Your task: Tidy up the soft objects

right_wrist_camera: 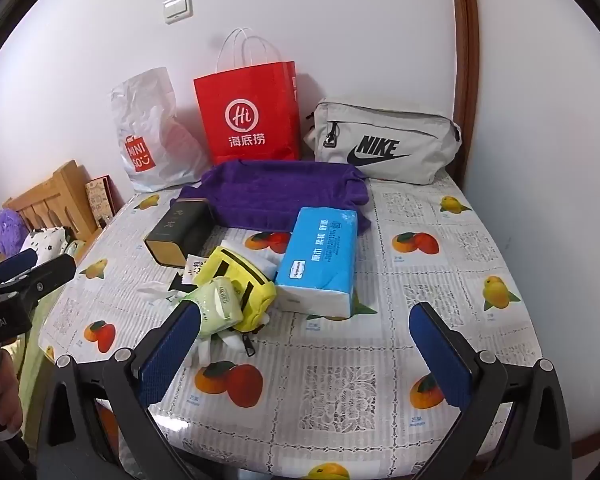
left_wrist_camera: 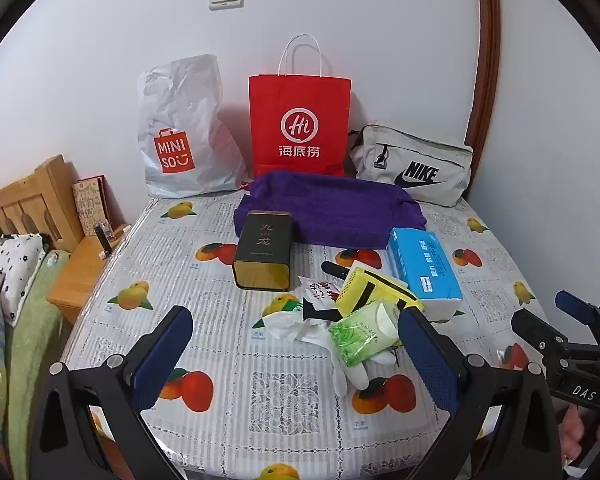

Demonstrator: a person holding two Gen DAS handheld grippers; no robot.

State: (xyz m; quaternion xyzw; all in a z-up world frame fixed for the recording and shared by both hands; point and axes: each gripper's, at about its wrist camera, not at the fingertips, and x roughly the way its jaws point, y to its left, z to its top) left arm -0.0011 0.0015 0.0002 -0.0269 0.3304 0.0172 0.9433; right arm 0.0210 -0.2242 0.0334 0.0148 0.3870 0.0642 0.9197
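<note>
Both wide open, empty: left gripper, right gripper; risk snagging the white glove under green tissue pack; could drag the heap.

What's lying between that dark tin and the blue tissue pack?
A yellow pouch, beside a snack packet; the left wrist view shows it between dark tin and blue tissue pack.

Three bags against the wall: one white plastic bag, one red paper bag, one grey pouch; one purple towel, one dark tin, two tissue packs, blue and green, one yellow pouch
</note>
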